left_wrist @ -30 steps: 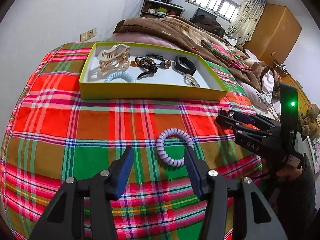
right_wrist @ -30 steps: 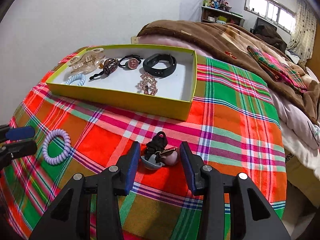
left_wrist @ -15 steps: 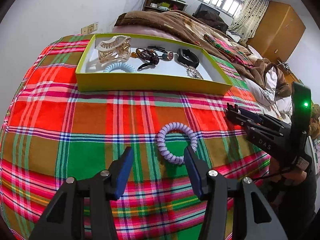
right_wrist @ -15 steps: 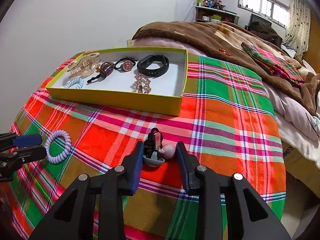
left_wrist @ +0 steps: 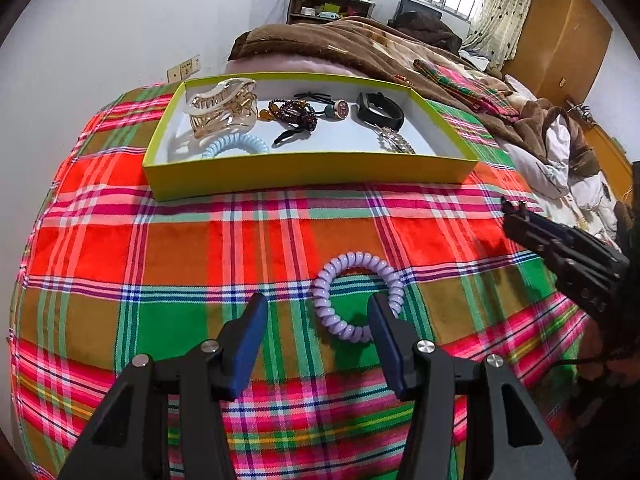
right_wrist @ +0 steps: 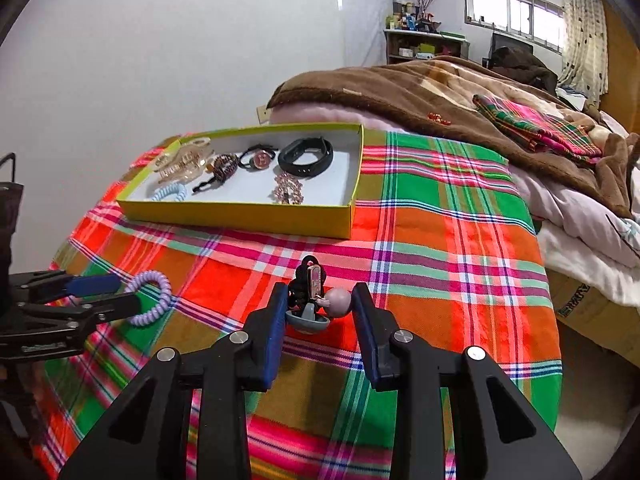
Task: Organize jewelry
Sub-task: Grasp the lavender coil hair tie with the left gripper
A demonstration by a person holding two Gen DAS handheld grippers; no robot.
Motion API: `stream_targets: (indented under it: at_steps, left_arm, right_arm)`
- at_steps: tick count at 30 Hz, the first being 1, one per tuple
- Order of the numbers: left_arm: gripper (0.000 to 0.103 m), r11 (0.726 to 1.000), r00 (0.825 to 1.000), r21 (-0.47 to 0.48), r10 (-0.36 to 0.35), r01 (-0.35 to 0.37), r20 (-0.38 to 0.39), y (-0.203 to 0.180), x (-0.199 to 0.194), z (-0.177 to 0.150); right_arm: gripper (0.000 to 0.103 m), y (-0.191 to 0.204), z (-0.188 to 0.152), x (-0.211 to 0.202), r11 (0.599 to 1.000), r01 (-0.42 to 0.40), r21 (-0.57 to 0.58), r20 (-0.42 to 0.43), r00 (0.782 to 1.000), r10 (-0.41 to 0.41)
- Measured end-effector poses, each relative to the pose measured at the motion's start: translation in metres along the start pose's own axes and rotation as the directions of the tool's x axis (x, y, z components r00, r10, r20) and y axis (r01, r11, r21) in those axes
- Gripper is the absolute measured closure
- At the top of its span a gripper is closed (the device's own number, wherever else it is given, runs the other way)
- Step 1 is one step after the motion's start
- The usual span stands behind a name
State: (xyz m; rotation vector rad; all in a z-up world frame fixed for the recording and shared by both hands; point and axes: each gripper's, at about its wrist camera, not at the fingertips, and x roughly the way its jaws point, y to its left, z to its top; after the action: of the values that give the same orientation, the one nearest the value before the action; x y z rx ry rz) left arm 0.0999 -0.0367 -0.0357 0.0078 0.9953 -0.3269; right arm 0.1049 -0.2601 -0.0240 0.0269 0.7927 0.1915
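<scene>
A yellow-green tray (left_wrist: 304, 168) (right_wrist: 248, 212) on the plaid cloth holds a clear claw clip (left_wrist: 222, 106), a blue coil tie (left_wrist: 236, 145), bead ties, a black band (left_wrist: 378, 110) and a rhinestone clip. A lilac coil hair tie (left_wrist: 356, 296) (right_wrist: 150, 298) lies on the cloth. My left gripper (left_wrist: 316, 316) is open, its right finger at the coil's near edge. My right gripper (right_wrist: 320, 312) is shut on a black hair tie with charms (right_wrist: 314, 298), lifted off the cloth.
The plaid cloth (left_wrist: 120, 248) covers a rounded surface that drops off at the front and sides. A brown blanket (right_wrist: 420, 92) and bedding lie behind and to the right. A white wall stands to the left.
My right gripper closed on the charm hair tie and lifted it up. My left gripper moved forward toward the lilac coil, staying open.
</scene>
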Motion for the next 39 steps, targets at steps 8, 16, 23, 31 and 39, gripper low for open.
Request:
stream_targets:
  at_steps: [8,16,23,31,39]
  left_arm:
    - [0.052,0.994,0.994,0.042,0.105,-0.105,0.009,-0.01,0.006,0.003]
    - [0.08,0.992,0.992,0.025,0.123,-0.124,0.02,-0.005,0.004,0.003]
    - [0.091,0.994,0.994,0.027,0.103,-0.104,0.02,-0.005,0.003,0.002]
    - [0.092,0.997,0.997,0.018,0.081,-0.081,0.02,-0.003,0.001,0.002]
    - [0.093,0.998,0.998,0.006,0.058,-0.058,0.036,-0.002,-0.006,0.002]
  right_arm:
    - [0.07,0.004,-0.001,-0.01,1.0,-0.019,-0.007,0.034,0.999,0.019]
    - [0.07,0.005,-0.003,-0.013,1.0,-0.021,-0.008,0.041,0.999,0.022]
    - [0.07,0.005,-0.003,-0.013,1.0,-0.022,-0.007,0.04,0.999,0.022]
    - [0.07,0.006,-0.004,-0.013,1.0,-0.023,-0.007,0.04,0.999,0.024]
    - [0.07,0.009,-0.003,-0.016,1.0,-0.025,-0.012,0.046,0.999,0.025]
